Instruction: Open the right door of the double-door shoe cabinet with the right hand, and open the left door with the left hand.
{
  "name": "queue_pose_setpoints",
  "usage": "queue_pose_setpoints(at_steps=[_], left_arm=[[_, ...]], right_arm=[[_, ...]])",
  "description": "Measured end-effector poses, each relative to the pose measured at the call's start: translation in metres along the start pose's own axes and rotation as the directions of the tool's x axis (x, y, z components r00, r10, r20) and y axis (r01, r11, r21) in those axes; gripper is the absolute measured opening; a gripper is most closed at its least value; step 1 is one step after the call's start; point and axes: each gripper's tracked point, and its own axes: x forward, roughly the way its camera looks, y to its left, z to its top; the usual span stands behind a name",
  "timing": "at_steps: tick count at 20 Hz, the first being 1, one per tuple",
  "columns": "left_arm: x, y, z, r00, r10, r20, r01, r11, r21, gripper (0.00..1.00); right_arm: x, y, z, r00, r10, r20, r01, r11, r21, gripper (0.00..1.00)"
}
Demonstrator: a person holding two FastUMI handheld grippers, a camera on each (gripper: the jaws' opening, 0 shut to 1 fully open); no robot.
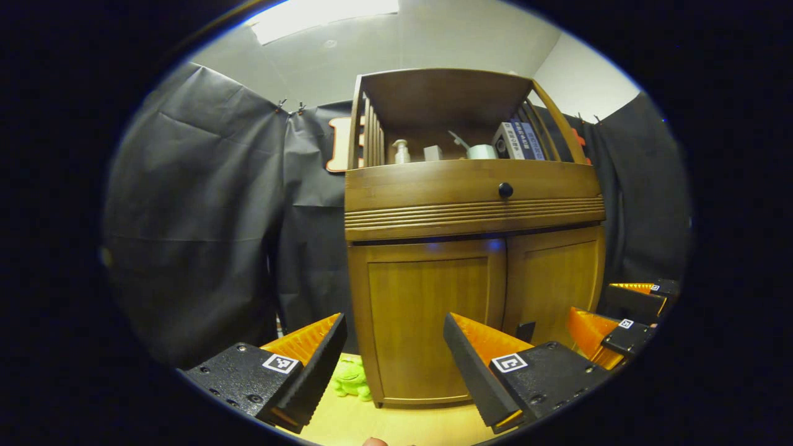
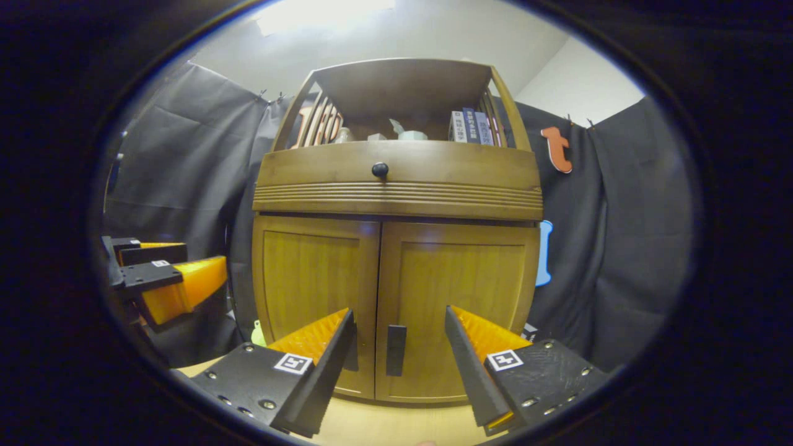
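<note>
The wooden shoe cabinet stands ahead with both doors closed. In the left gripper view my left gripper [image 1: 393, 328] is open, a short way in front of the left door [image 1: 427, 310]. The right door [image 1: 554, 279] lies beyond it, and my right gripper [image 1: 619, 322] shows at the far right. In the right gripper view my right gripper [image 2: 399, 325] is open and faces the seam between the left door [image 2: 313, 279] and the right door [image 2: 461, 285]. The right door's dark handle [image 2: 395, 350] sits between its fingers, untouched. My left gripper [image 2: 167, 279] hovers at the left.
Above the doors is a drawer with a round black knob [image 2: 380, 169] and an open shelf holding bottles [image 1: 401, 150] and books [image 1: 517, 141]. A green toy [image 1: 350, 378] lies on the pale floor left of the cabinet. Black cloth walls surround it.
</note>
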Motion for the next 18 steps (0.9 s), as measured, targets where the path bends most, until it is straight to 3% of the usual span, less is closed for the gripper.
queue_pose_setpoints(at_steps=[6, 10, 11, 14, 18], left_arm=[[-0.016, 0.049, -0.006, 0.988, 0.154, -0.02, -0.153, 0.988, 0.015, 0.98], [-0.029, 0.079, -0.009, 0.97, 0.241, -0.029, -0.24, 0.97, 0.029, 0.97], [-0.033, 0.086, -0.009, 0.965, 0.261, -0.03, -0.26, 0.965, 0.031, 0.97], [-0.04, 0.104, -0.016, 0.953, 0.298, -0.048, -0.297, 0.954, 0.03, 0.97], [-0.046, 0.123, -0.024, 0.937, 0.342, -0.068, -0.34, 0.94, 0.035, 0.97]], right_arm=[[0.045, 0.003, -0.019, 0.998, 0.014, -0.054, -0.015, 1.0, -0.011, 0.87], [0.076, 0.002, -0.06, 0.989, -0.01, -0.148, 0.006, 1.0, -0.023, 0.84], [0.082, 0.005, -0.069, 0.985, -0.003, -0.171, 0.001, 1.0, -0.01, 0.88], [0.099, 0.006, -0.09, 0.973, 0.002, -0.231, 0.004, 1.0, 0.025, 0.84], [0.119, 0.006, -0.111, 0.952, -0.003, -0.307, 0.014, 0.999, 0.032, 0.87]])
